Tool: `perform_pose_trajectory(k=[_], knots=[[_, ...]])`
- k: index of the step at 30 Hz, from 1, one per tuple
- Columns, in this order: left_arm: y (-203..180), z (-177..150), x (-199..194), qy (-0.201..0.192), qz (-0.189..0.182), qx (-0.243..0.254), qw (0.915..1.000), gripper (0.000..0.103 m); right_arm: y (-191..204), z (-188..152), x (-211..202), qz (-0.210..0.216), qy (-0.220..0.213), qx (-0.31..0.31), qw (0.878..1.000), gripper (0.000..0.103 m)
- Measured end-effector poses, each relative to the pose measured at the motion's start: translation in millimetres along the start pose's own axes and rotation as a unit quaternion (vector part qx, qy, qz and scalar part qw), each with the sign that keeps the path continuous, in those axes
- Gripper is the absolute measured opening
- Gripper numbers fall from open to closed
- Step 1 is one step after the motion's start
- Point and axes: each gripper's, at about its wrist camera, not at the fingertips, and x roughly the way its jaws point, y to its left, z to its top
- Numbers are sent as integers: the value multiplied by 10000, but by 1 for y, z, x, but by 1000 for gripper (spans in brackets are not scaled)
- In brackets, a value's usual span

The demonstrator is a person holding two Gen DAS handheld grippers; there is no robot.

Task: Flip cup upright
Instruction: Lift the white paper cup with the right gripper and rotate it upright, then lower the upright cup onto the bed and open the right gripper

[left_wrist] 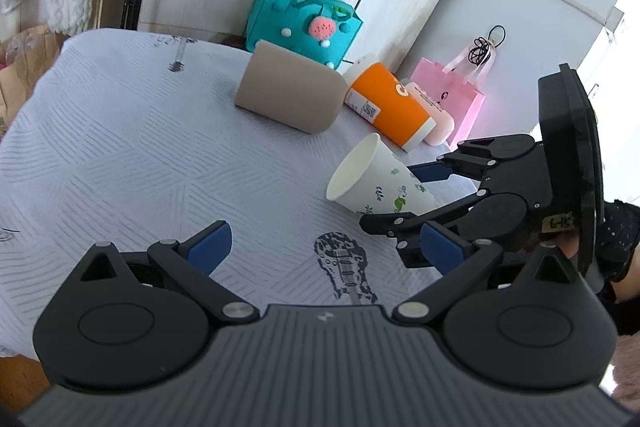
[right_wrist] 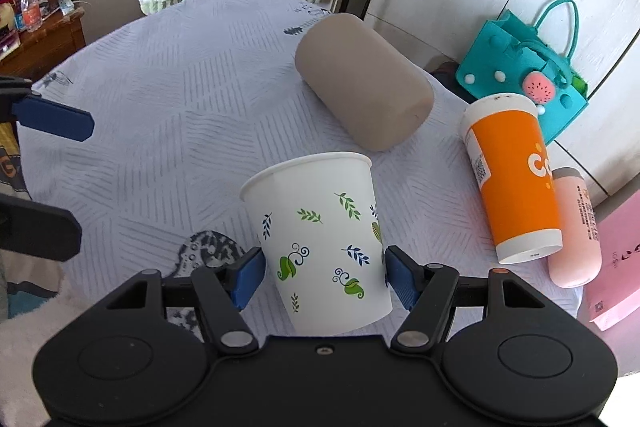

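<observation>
While lying tilted at lower centre of the right view, paper cup (right_wrist: 320, 239): light, thin-walled, crushable; held near base between right gripper (right_wrist: 324, 277) jaws; left gripper (left_wrist: 320, 247) jaws wide, empty.

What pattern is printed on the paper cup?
The white paper cup carries small green and dark blue leaf sprigs with curly swirls, clearest in the right wrist view.

beige cylinder (right_wrist: 364, 83), orange cup (right_wrist: 514, 179) crowd far side
</observation>
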Motion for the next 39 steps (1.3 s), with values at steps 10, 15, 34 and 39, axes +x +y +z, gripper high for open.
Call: perform_pose_trajectory(k=[10, 15, 34, 39], knots=[[-14, 5, 31, 179, -550, -522, 9970, 102, -11, -15, -19, 564, -329, -225, 9976, 91], [-20, 7, 48, 196, -849, -892, 9922, 100, -11, -15, -22, 560, -423, -566, 9959, 91], [-16, 1, 109, 389, -1091, -1969, 9736, 74, -33, -19, -5, 984, -486, -131, 9939, 65], [-14, -1, 108, 244, -1014, -1937, 9755, 74, -35, -29, -12, 1137, -801, 386, 9895, 65]])
